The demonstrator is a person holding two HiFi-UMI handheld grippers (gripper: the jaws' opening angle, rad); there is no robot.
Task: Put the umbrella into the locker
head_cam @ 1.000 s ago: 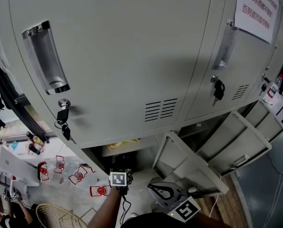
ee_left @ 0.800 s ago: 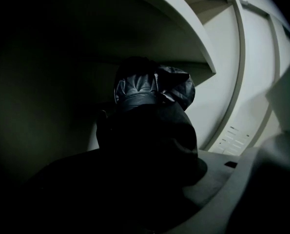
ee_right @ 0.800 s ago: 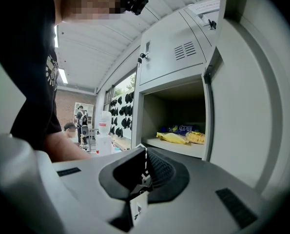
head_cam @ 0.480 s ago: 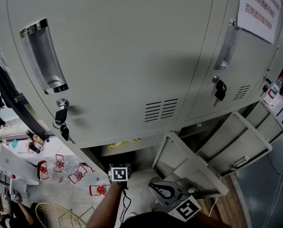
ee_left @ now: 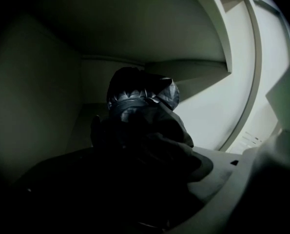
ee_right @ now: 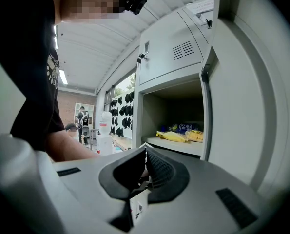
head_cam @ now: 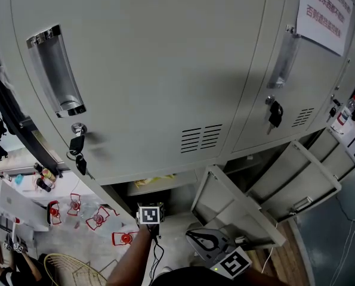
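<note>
White paper notice (head_cam: 331, 8) with red Chinese characters is taped on far right locker door (head_cam: 302, 94); not reliably read. Blue pack (ee_right: 186, 127) print illegible.

Locker doors (head_cam: 165, 70): sheet metal, smooth matt light-grey paint, louvre slots punched in. The open low door (head_cam: 237, 213) has the same paint inside.
Recessed handles (head_cam: 55, 70): bright polished metal, glossy.
Keys (head_cam: 77, 145): black plastic heads, dull.
Notice (head_cam: 325, 9) far right: white paper, red print, flat finish.
Umbrella (ee_left: 142, 106): black cloth, creased, slight sheen on the folds.
Right tool (ee_right: 144, 152): smooth matt grey plastic shell; pads (ee_right: 159, 169) black, ribbed, rubbery.
Packets (ee_right: 176, 136) on the locker shelf: yellow glossy plastic wrap.
Basket (head_cam: 76, 271) near left: pale woven wicker, rough.
</note>
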